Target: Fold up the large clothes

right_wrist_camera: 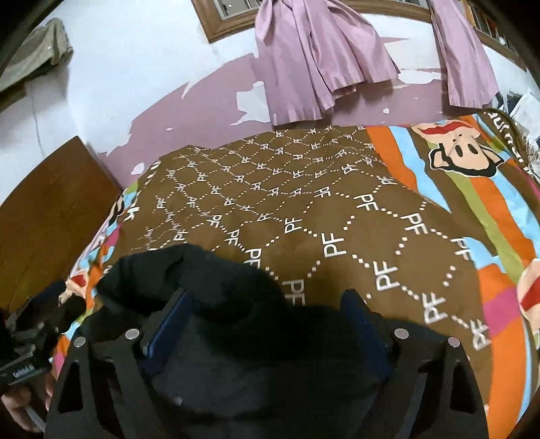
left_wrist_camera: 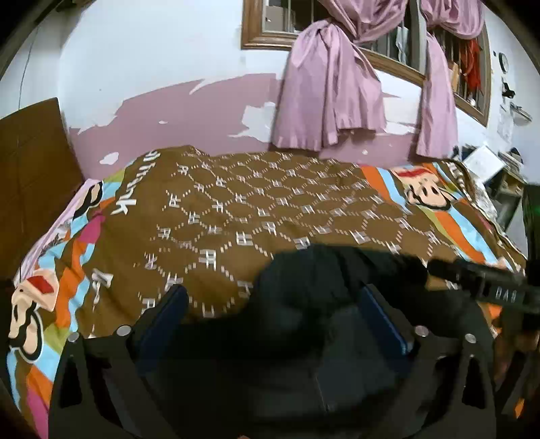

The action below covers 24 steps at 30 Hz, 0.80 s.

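Brown wood of a headboard (left_wrist_camera: 30, 162) stood at the far left, against a wall (left_wrist_camera: 152, 67) whose pink lower paint was peeling. Beside it lay the bed, covered by a brown bedspread (left_wrist_camera: 270, 202) with white dotted diamonds and striped, cartoon-printed borders. On the near edge of the bed, a dark garment (left_wrist_camera: 320, 287) lay heaped in front of both cameras.

The left claw (left_wrist_camera: 276, 314) was spread wide, its blue-padded fingers (left_wrist_camera: 162, 317) standing on either side of the dark cloth; the fabric lay between them, but whether the pads touched it could not be told. In that view, the other tool's black body reached in from the right edge.

The right claw (right_wrist_camera: 266, 317) was likewise spread, its fingers (right_wrist_camera: 172, 320) flanking the same garment (right_wrist_camera: 209, 304), with the cloth bunched up between and beyond them. At that view's lower left, a person's hand (right_wrist_camera: 20, 402) held the other tool.

Farther right, above the bed, lilac curtains (left_wrist_camera: 330, 98) hung knotted from a wooden-framed window (left_wrist_camera: 270, 30).
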Tool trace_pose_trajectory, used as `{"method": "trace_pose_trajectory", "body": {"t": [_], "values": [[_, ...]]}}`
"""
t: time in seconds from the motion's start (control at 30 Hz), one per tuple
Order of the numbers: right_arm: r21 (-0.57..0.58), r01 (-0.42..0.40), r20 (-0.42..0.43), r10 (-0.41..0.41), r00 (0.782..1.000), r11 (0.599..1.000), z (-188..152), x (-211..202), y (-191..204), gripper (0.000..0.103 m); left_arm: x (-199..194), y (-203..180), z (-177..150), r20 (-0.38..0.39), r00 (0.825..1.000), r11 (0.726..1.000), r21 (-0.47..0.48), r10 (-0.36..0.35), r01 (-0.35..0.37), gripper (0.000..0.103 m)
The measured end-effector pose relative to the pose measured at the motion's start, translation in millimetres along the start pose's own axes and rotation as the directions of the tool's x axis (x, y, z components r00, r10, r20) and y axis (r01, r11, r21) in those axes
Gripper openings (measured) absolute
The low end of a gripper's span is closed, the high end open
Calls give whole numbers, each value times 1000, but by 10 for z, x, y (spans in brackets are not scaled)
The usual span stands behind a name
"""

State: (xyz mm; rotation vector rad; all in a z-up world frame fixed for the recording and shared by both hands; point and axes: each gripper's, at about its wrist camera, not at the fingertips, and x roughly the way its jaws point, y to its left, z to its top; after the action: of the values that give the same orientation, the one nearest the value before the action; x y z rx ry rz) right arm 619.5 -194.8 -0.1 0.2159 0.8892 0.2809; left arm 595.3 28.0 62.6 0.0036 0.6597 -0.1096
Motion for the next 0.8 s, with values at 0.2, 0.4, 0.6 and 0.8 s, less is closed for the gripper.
{"method": "trace_pose_trajectory", "body": {"t": [0.2,0.4,0.6,0.8], "values": [[-42,-3,-31,1,1000,999,-39,290,9,56,456,143,-30,-132,991,998,-61,-13,5,17],[7,-44,-57,44,997,999,-122,127,-81,7,167,219,-87,-116,993,996,-84,-33,23,5],[-160,-66,-63,56,996,985,-385,-538,25,6,-539,143,-363,-78,995,997,51,-59,63,3],[-337,-5,-141,-45,989,942,-1013,-677,126,5,-629,-23,-917,-191,980,986,150,-46,76,2]]}}
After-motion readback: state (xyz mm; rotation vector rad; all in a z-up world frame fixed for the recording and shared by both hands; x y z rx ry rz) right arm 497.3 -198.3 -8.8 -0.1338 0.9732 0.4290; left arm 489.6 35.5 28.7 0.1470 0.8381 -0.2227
